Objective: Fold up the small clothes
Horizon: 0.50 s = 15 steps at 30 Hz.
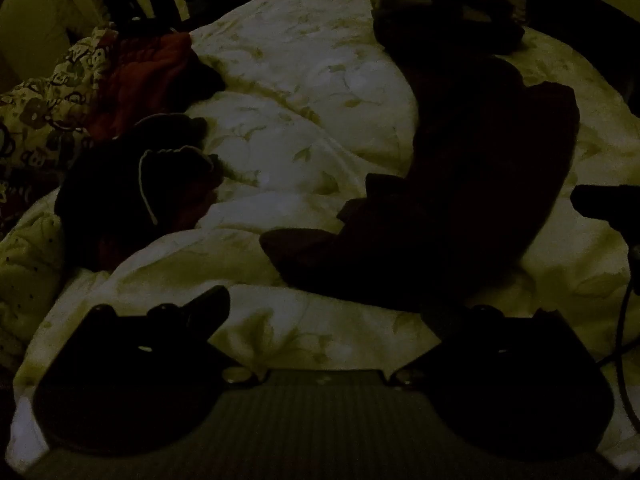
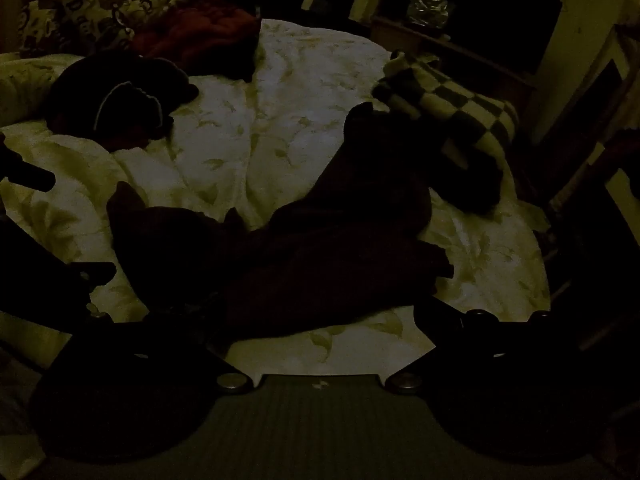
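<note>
1. Nearest to me in both wrist views is the pale leaf-printed duvet (image 1: pixel 304 336) on the bed, lying bare between my own fingers.
2. My left fingers (image 1: pixel 326 320) are spread wide, with only the duvet between them and nothing pinched.
3. My right fingers (image 2: pixel 320 320) are spread just as wide; the near edge of the dark maroon garment (image 2: pixel 328 248) reaches in between their tips, but neither pad presses on it.
4. That dark maroon garment (image 1: pixel 460 200) lies crumpled on the duvet, just ahead of my left fingers and toward the right one; its near edge comes close to my right-side fingertip (image 1: pixel 440 320).
5. In the right wrist view the garment spreads from the left fingertip across to the middle, running away up and to the right.
6. Further ahead and to the left of my fingers sits a dark bundle of clothes with a thin pale cord (image 1: pixel 146 184) looped over it.
7. Beyond that bundle lies a red cloth (image 1: pixel 148 76), and beside it a cartoon-patterned fabric (image 1: pixel 48 100).
8. Ahead and to the right, past the maroon garment, rests a black-and-cream chequered piece (image 2: pixel 460 100).
9. The light is very dim, so I cannot tell the garment's exact shape or which part faces me.
10. At the left edge of the right wrist view I can see the dark outline of my other tool (image 2: pixel 36 240).
</note>
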{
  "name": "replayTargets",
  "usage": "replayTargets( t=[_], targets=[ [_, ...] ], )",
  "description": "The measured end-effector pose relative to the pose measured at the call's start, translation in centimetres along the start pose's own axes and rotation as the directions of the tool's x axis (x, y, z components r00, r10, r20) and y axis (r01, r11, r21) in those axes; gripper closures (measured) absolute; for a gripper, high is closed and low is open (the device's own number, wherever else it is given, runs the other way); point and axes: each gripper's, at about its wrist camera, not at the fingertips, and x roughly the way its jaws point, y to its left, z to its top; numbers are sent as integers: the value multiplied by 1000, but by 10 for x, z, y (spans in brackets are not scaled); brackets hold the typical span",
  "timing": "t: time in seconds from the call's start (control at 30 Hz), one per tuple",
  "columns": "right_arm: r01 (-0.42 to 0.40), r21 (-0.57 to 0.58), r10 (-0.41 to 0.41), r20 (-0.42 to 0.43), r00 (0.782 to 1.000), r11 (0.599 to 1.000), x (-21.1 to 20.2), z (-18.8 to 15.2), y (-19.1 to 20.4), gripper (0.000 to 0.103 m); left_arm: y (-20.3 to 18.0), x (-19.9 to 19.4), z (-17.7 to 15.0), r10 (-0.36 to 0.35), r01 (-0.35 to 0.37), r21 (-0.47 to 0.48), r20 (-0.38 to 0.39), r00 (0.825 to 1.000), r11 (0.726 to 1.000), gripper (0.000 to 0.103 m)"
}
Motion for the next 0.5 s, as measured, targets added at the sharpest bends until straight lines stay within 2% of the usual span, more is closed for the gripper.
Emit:
replayTargets(
  t=[0.5],
  targets=[
    [-3,0,3,0,1000,1000,1,0,3,0,0,2,-4,-2,2,-8,12,1000,1000,0]
  ],
)
